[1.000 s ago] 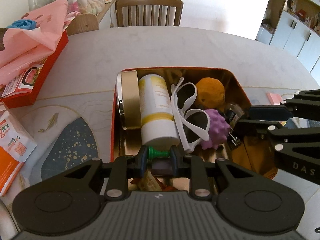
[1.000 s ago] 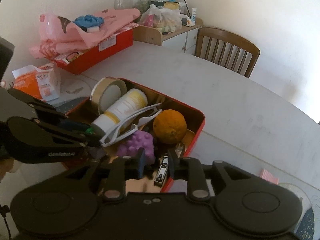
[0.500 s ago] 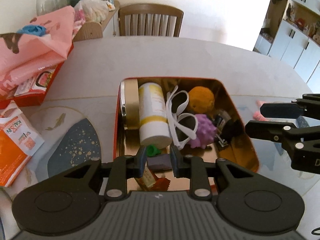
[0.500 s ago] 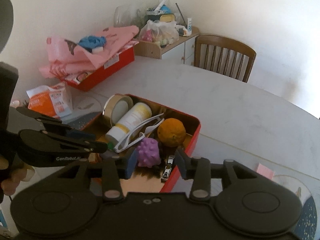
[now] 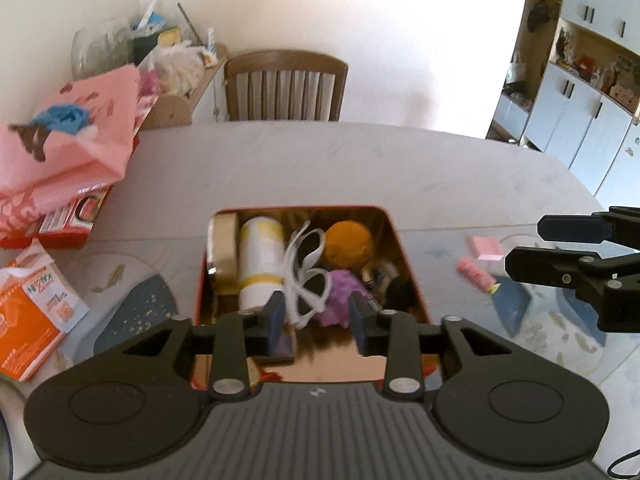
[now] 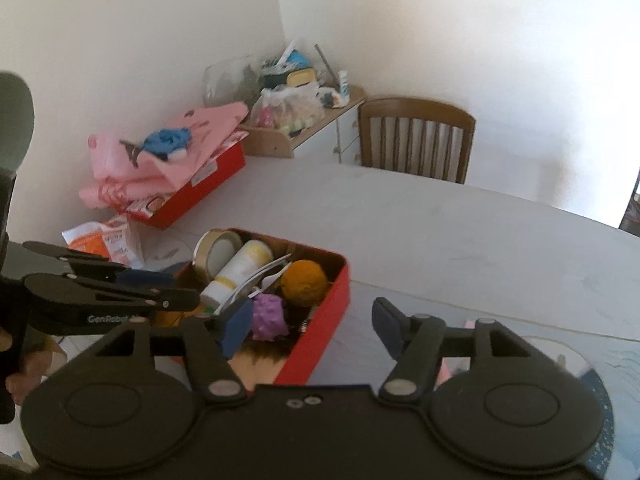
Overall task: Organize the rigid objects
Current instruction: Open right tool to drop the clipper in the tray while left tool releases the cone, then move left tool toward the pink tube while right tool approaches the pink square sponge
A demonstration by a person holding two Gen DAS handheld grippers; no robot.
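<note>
The red tin (image 5: 404,248) sat on the pale worktop (image 5: 320,168), packed with a roll of tape (image 5: 224,250), a white-and-yellow bottle (image 5: 260,264), white sunglasses (image 5: 306,276), an orange ball (image 5: 347,242) and a knobbly purple ball (image 5: 344,298). The left tool (image 5: 318,318) hung over the tin's near end, its jaws opening with nothing gripped between them. The right tool (image 6: 312,326) hovered by the tin's right-hand wall, jaws also opening and empty. A small pink tube (image 5: 476,274) lay on the worktop well to the tin's right. A wooden chair (image 5: 286,86) stood at the far edge.
</note>
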